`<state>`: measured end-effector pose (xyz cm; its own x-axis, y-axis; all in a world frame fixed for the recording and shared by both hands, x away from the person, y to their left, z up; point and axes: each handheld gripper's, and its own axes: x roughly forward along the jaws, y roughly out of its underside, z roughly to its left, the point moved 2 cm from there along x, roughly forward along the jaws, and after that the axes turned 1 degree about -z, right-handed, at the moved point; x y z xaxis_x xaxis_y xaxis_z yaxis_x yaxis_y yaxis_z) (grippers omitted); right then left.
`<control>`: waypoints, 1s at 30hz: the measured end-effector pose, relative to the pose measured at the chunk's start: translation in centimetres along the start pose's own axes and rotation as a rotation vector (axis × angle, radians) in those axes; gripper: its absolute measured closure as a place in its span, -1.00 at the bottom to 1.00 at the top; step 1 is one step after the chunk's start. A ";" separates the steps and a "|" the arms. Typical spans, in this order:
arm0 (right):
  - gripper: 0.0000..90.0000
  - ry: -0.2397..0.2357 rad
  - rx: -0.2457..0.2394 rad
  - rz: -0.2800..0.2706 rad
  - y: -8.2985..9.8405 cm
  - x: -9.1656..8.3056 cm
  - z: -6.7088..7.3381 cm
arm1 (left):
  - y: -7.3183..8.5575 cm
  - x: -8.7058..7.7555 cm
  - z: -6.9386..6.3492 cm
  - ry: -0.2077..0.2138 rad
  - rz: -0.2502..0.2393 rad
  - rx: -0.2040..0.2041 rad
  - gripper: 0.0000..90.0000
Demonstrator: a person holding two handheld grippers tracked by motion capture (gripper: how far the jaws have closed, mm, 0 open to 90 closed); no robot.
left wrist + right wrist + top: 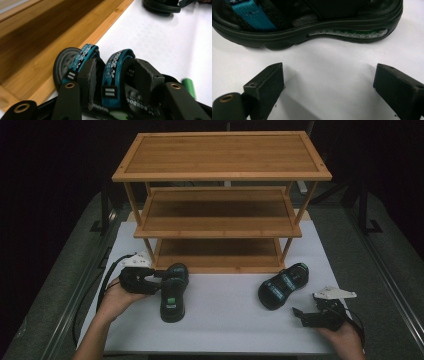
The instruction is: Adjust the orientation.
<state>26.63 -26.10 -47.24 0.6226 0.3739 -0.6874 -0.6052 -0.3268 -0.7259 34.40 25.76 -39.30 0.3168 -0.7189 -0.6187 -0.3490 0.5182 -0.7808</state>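
Sandals, two black ones with teal straps, on the white table top (225,320) in front of the bamboo shoe rack (220,200). Left sandal (173,292) lies near the rack's bottom left corner, toe end toward me. My left gripper (159,280) is on it from the left, my left hand (117,295) behind. In the left gripper view the jaws straddle one teal strap (113,75), one jaw each side, tucked under the straps (cannot tell if the pads actually press it, so grip state unclear). Second strap (81,60) just beside, rack's bottom shelf edge (82,37) close by. Right sandal (282,286) sits near the rack's bottom right corner, angled. My right gripper (306,316) is just beside it, nearer me and to the right, apart from it, jaws spread wide and holding nothing. Right gripper view: sandal sole (312,32) with a green window in it, bare table between the jaws
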 end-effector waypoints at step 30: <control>-0.80 0.000 0.001 0.000 0.0 0.0 0.0 | -2.2 2.8 -2.0 0.054 0.050 0.110 0.54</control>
<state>26.62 -26.10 -47.24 0.6225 0.3739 -0.6875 -0.6057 -0.3261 -0.7258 34.25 21.66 -39.17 0.2521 -0.7131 -0.6542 -0.2635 0.5999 -0.7555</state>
